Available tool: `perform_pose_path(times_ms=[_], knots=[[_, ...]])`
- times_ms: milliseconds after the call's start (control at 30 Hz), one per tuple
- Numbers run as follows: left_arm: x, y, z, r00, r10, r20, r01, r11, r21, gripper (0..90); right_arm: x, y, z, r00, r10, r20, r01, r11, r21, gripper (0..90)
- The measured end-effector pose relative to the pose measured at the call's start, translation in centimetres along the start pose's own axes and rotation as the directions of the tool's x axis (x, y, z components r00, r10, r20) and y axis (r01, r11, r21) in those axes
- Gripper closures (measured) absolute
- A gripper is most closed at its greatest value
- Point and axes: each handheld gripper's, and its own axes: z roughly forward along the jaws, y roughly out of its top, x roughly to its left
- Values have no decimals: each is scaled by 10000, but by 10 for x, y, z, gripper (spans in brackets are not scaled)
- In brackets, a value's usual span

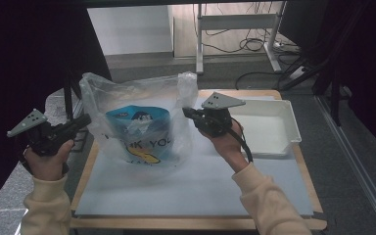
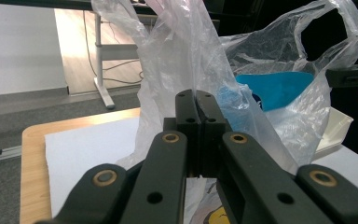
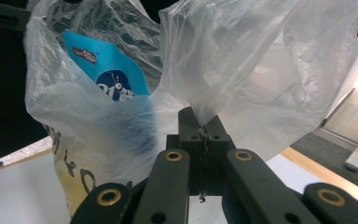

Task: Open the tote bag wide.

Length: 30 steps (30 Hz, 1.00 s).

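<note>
A clear plastic bag [image 1: 127, 93] stands on the pale mat [image 1: 196, 186], with a blue packet [image 1: 137, 125] inside it. At the bag's left edge, my left gripper [image 1: 85, 120] is shut on the bag's film. In the left gripper view, the film [image 2: 182, 56] rises from between the closed jaws of that gripper [image 2: 196, 100]. My right gripper [image 1: 186, 112] is at the bag's right handle. In the right gripper view, its jaws [image 3: 200, 121] pinch a fold of the bag [image 3: 242, 56]. The blue packet [image 3: 107, 70] shows through the film.
A white tray [image 1: 274, 127] sits on the table's right side, just behind my right hand. The mat covers most of the wooden tabletop [image 1: 196, 223]. Desk legs and cables [image 1: 235, 44] lie on the floor beyond the table.
</note>
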Motion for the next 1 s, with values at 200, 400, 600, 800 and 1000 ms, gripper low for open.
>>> perform_pose_path(times_ms=[200,400,600,800,1000], knots=[[0,-2,-3,10000,3,-30,-3,10000,-28,900,-2,-2,-1,10000,18,96,-17,9999,-119,888],[1,-6,-9,9999,-35,-108,35,10000,-39,900,-6,-7,-5,9998,162,145,-159,9997,-197,888],[-2,-9,-13,9999,9,-134,-9,10000,22,900,-5,-12,-7,9997,235,32,-234,9994,-244,888],[-3,-12,-20,9997,80,-209,-79,9999,83,900,2,-10,-7,9998,66,-173,-70,9996,-278,888],[-1,-15,-20,9998,42,-195,-39,9999,162,900,4,-17,-8,9996,156,-218,-161,9996,-240,888]])
